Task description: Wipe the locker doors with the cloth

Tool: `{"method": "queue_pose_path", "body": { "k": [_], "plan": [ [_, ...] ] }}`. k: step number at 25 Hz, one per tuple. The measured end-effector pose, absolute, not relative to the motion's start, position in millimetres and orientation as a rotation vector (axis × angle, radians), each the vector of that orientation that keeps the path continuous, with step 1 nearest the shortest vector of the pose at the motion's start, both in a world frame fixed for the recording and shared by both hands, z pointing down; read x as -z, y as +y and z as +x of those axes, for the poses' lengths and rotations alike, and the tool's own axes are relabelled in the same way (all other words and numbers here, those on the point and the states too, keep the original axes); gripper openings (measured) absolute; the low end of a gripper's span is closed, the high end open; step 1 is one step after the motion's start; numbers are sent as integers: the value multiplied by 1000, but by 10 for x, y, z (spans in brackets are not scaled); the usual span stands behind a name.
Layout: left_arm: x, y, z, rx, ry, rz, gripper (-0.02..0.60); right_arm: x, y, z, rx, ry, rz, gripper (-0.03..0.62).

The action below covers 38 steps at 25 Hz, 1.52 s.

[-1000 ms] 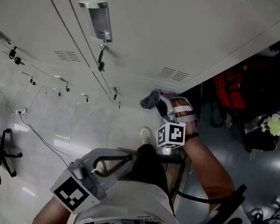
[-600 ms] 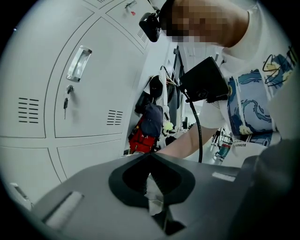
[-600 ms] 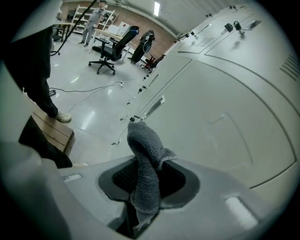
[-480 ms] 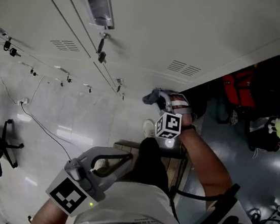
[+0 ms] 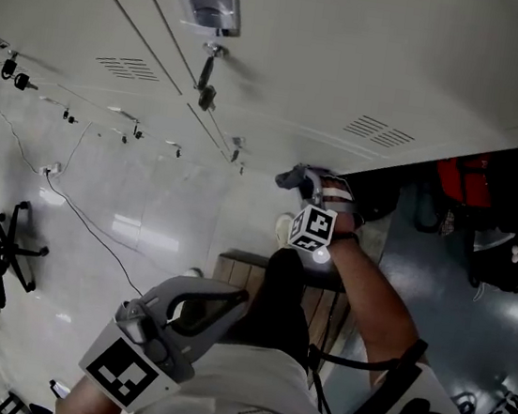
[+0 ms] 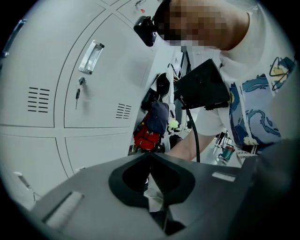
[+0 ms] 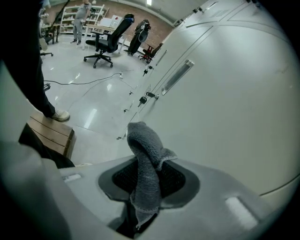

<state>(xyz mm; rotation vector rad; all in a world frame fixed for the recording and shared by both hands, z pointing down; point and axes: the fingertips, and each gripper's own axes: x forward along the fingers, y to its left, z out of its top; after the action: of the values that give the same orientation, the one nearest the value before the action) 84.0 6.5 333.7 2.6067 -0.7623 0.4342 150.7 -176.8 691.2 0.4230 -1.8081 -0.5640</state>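
The right gripper (image 7: 148,182) has its jaws clenched on the grey terry cloth (image 7: 144,154), which is pinched at a bunched fold with a loop standing proud of the tips. The cloth is held low on the locker doors (image 5: 375,46), near the end edge of the bank, but contact with the panel cannot be confirmed. The cloth is judged light, soft and limp, so it will crumple rather than press flat; a hold on the gathered middle with a pad left forward suits wiping. The left gripper (image 6: 151,161) is at the person's waist, jaws closed together on nothing.
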Motion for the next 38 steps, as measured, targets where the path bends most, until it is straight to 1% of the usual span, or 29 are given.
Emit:
{"method": "queue_pose_path", "body": {
  "k": [7,13,16,19,26,34,38],
  "plan": [
    [-3488,108,729,-481,-765,2570,2,-7513,-1754,1532,495,-1784,390,110],
    [-3539,142,699,-503,-783,2550,2,-7817,-1754,1531,439,-1776,377,112],
    [-3537,159,694,-514,-781,2559,2,-7885,-1749,1555,403,-1772,354,112],
    [-3505,153,697,-497,-782,2572,2,-7773,-1713,1536,410,-1777,346,112],
    [-3362,213,791,-419,-715,2642,2,-6889,-1414,1480,491,-1822,367,112],
    [-3161,229,867,-339,-658,2724,2,-5157,-1320,1308,696,-1891,516,112],
    [-3111,264,887,-326,-639,2755,2,-4513,-1398,1225,760,-1897,582,112]
  ]
}}
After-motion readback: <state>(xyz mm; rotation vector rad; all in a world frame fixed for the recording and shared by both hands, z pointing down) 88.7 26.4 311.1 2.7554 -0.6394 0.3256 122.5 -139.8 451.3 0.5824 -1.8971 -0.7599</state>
